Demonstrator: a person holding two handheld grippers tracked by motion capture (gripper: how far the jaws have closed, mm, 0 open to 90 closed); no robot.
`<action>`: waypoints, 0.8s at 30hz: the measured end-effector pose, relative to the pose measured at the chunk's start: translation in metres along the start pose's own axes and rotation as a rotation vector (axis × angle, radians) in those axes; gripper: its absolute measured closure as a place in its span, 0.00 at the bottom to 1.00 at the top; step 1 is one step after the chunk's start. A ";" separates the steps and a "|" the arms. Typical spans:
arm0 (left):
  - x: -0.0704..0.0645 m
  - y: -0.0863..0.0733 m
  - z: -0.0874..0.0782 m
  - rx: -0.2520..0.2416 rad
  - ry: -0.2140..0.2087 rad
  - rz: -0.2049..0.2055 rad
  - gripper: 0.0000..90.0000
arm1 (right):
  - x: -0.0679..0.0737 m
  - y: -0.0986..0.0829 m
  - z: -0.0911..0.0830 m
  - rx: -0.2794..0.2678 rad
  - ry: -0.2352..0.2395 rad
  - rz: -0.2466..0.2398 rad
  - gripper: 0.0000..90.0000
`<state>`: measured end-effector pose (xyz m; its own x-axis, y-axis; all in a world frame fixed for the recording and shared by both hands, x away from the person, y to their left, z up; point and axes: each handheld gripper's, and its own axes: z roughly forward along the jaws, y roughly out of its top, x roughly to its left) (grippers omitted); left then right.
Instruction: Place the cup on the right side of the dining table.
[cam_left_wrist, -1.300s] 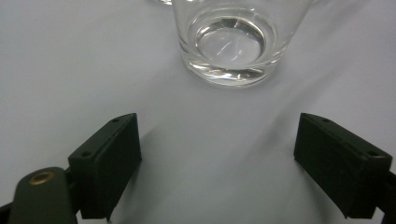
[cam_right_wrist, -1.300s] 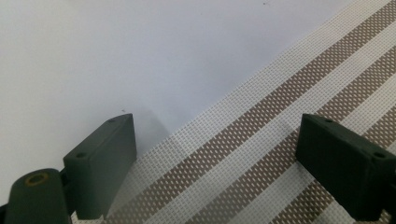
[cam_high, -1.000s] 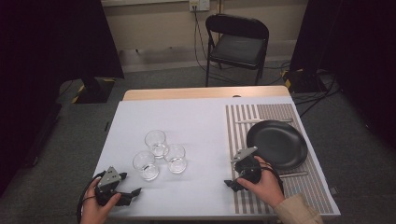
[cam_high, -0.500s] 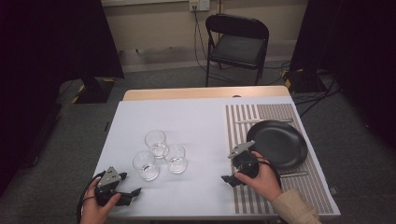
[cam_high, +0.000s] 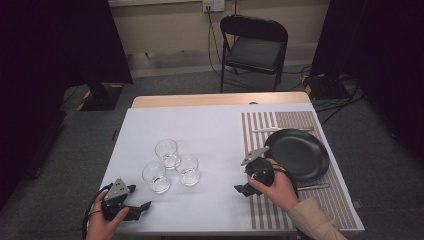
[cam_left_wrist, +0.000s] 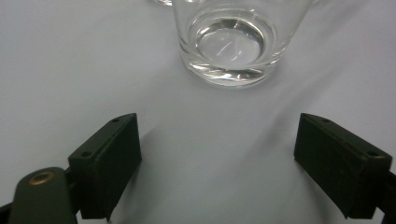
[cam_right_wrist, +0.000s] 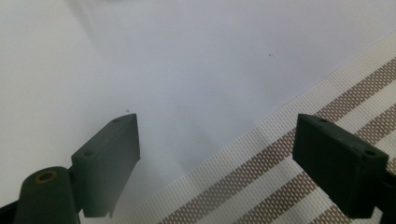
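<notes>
Near the table's (cam_high: 210, 125) front-left corner, my left gripper (cam_left_wrist: 219, 161) sat released, facing the nearest glass (cam_left_wrist: 233, 39): rigid, slick, breakable; I'd grip its thick base. Right gripper (cam_right_wrist: 217, 163) released too.

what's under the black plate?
The black plate sits on a striped placemat. A piece of cutlery lies beyond its far edge, another at its near edge. What lies directly beneath the plate is covered.

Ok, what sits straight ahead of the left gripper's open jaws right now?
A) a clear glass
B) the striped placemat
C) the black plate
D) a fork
A: in the left gripper view a clear glass stands on the white table just beyond the left gripper, whose jaws stand wide apart.
</notes>
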<state>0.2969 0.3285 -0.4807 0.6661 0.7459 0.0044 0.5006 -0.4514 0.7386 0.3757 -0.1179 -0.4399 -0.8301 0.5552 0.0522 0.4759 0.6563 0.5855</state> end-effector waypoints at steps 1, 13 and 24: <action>0.000 0.000 0.000 0.000 0.000 0.000 0.15 | -0.001 0.002 0.000 0.005 -0.003 -0.002 0.16; 0.000 0.000 0.000 0.000 -0.001 0.000 0.15 | -0.003 0.010 -0.001 0.001 0.011 -0.003 0.16; 0.000 0.000 0.000 -0.001 -0.001 0.000 0.15 | -0.003 0.017 -0.001 0.000 0.025 -0.006 0.16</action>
<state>0.2970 0.3286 -0.4807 0.6671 0.7449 0.0037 0.5000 -0.4514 0.7391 0.3862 -0.1091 -0.4295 -0.8400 0.5382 0.0686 0.4705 0.6597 0.5859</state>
